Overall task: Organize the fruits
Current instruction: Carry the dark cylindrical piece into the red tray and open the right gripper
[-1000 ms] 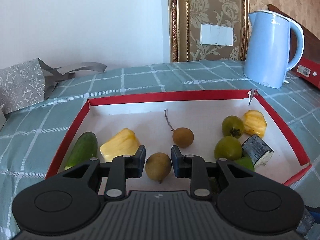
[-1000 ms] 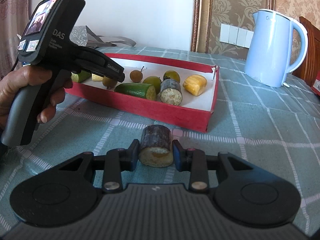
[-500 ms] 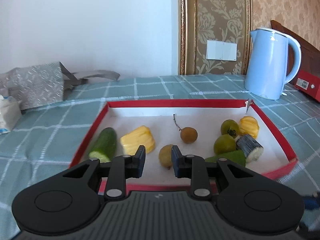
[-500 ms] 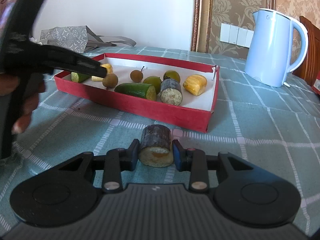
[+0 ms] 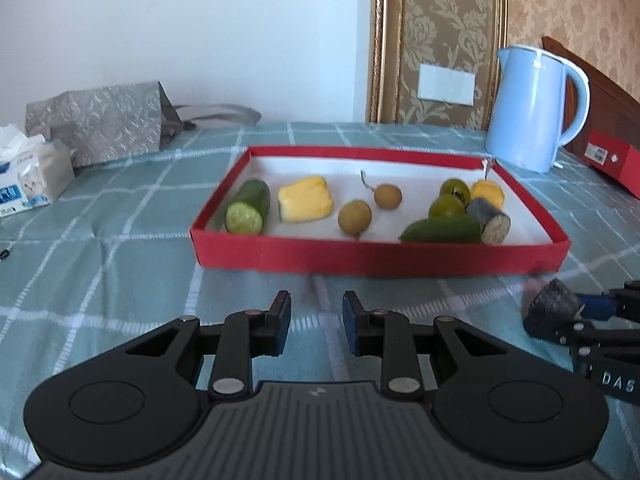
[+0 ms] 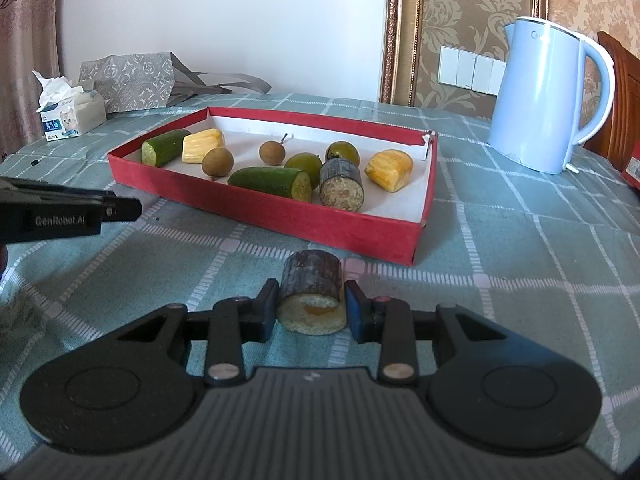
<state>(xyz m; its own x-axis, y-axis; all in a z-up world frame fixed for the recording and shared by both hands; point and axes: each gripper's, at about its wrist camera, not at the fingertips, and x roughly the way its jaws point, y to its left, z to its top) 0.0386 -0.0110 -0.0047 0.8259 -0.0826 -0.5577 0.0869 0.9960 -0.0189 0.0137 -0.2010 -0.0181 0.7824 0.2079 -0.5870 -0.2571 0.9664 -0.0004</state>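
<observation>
At a checked tablecloth [image 6: 520,240], my right gripper [image 6: 311,306] pinches a dark-barked sugarcane stub [image 6: 312,292], pads pressed to its flanks, the pale cut face turned toward me. It sits low over the cloth, just short of the near corner of the red tray [image 6: 340,232], which lies at twelve o'clock from the jaws. My left gripper [image 5: 316,322] hovers over bare cloth short of the tray's near wall with its jaws drawn in as narrow as they go and nothing between them; a small gap shows between the pads.

Inside the tray, a matching cane stub [image 6: 341,186] lies near the middle, with a cucumber piece [image 6: 272,182] at its nine o'clock, two green fruits [image 6: 320,160] behind at eleven and a yellow jackfruit piece [image 6: 390,170] at two. A second cucumber piece [image 6: 164,147], another yellow chunk [image 6: 203,146] and two longans [image 6: 218,162] fill the far left end.

The risks, as I judge them: the stub is round and the bark smooth, so it may roll or twist out of the pads on the lift. Carried too low, it would clip the tray's near wall and shove the light box. Set down on its side, it could roll into the crowded cluster. The blue kettle [image 6: 548,96] stands well off at one o'clock, out of harm.
</observation>
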